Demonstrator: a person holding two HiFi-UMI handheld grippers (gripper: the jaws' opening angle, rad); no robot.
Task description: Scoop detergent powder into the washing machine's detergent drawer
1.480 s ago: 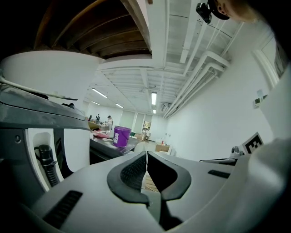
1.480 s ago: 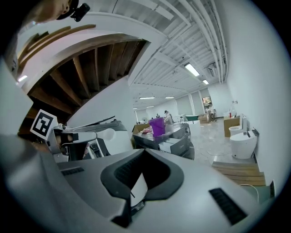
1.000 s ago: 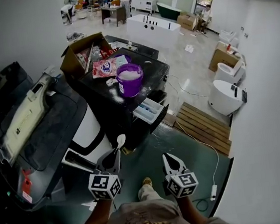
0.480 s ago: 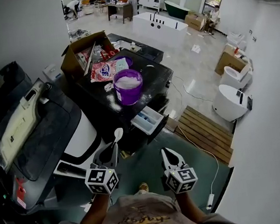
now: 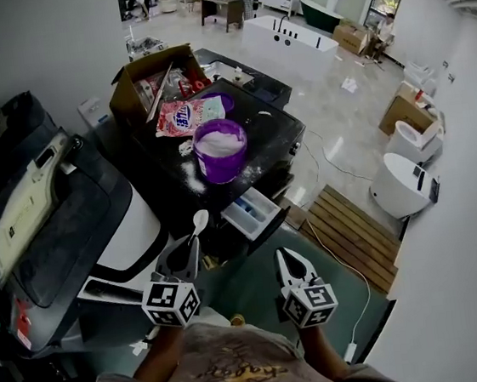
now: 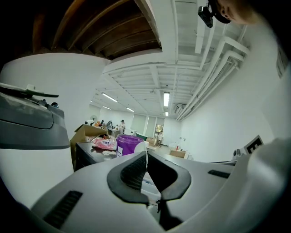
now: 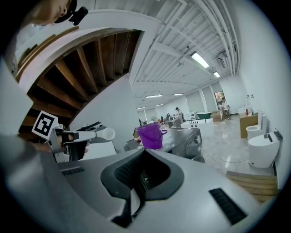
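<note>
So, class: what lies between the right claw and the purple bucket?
The pulled-out detergent drawer, seen in the head view, sits between the right claw and the purple bucket.

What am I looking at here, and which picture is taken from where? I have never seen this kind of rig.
There is no robot here. A person holds a hand-held gripper in each hand. The head view comes from a camera on the person's head, looking down. The other two pictures come from cameras riding on each gripper, looking along its jaws.

The left gripper has its jaws shut on a white spoon. The right gripper has its jaws together with nothing between them.

Ahead stands a black washing machine. On top of it are a purple tub of white powder and a pink detergent bag. The machine's detergent drawer is pulled out.
</note>
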